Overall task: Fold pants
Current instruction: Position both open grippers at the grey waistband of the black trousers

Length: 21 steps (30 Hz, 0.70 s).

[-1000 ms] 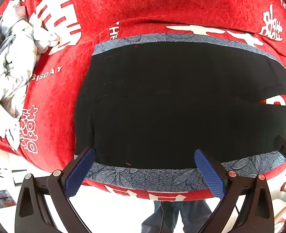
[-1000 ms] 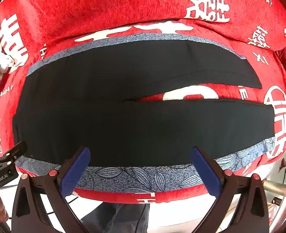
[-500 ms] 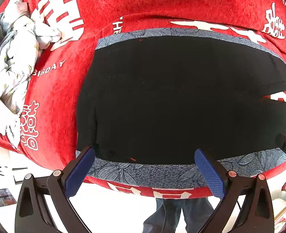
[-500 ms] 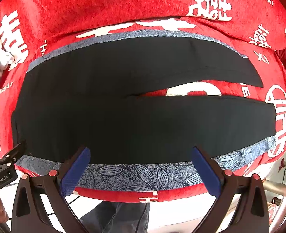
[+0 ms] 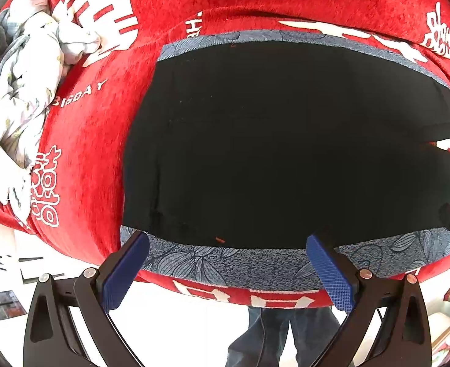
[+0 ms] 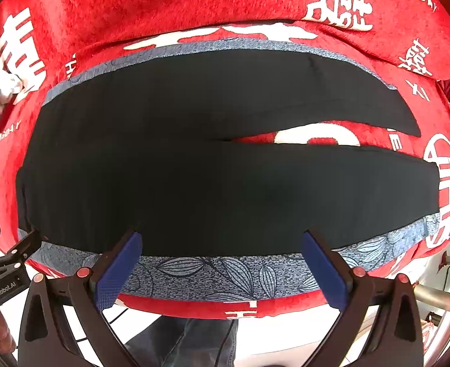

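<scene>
**Q:** Location of the garment?

**A:** The black pants (image 6: pixel 194 165) lie flat across the middle of my right-wrist frame, on a blue-grey leaf-print cloth (image 6: pixel 212 272) that covers a red blanket with white characters (image 6: pixel 164 3). Waist end at frame left; the two legs run to frame right and part, with a wedge of red showing between them at centre right. In my left-wrist frame the pants (image 5: pixel 271 153) fill the centre, waist edge toward the left.

**Q:** State of your left claw?

**A:** Left gripper (image 5: pixel 226 270): spread wide, nothing between the blue pads (image 5: pixel 332 272). The pad tips sit over the leaf-print border at the lower edge of the pants. Whether they touch the cloth, I cannot tell.

**Q:** And the right?

**A:** Right gripper (image 6: pixel 222 267): likewise spread wide and holding nothing. Its tips reach the near hem line of the pants at lower centre; contact cannot be confirmed. The left unit's body shows at the lower left of this frame.

**Q:** Surroundings?

**A:** A crumpled pale quilt (image 5: pixel 20 85) lies at upper left of the left-wrist frame, well apart from the pants. My jeans-clad legs (image 5: pixel 274 336) appear at bottom centre.
</scene>
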Tool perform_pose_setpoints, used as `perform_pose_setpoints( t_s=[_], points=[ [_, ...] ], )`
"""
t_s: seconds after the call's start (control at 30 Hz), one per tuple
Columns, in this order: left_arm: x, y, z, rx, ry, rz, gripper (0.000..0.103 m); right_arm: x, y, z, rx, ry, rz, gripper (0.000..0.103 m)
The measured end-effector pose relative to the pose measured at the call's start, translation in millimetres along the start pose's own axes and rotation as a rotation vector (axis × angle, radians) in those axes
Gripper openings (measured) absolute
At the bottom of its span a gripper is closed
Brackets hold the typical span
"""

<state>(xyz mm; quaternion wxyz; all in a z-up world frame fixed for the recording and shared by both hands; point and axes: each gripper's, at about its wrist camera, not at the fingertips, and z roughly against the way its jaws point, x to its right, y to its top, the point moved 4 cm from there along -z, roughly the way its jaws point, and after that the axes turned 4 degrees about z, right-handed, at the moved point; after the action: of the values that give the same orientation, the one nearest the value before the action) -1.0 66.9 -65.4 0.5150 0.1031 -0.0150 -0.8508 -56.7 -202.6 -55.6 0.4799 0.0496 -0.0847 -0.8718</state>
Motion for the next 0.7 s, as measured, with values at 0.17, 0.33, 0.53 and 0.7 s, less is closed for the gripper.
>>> perform_pose_setpoints(
  t_s=[0.17, 0.33, 0.53, 0.7],
  points=[
    [-3, -1, -3, -0.003, 0.000, 0.006, 0.103, -4, -1, -3, -0.006, 0.007, -0.002, 0.103],
    [-5, -1, -6, -0.006, -0.002, 0.012, 0.103, -6, -2, -6, -0.013, 0.015, -0.013, 0.103],
    [-9, -3, -9, -0.012, -0.003, 0.019, 0.103, -11, -4, -8, -0.019, 0.018, -0.003, 0.103],
    [-10, -3, -11, -0.017, -0.010, 0.024, 0.103, -12, -4, -10, -0.031, 0.033, -0.019, 0.103]
  ],
)
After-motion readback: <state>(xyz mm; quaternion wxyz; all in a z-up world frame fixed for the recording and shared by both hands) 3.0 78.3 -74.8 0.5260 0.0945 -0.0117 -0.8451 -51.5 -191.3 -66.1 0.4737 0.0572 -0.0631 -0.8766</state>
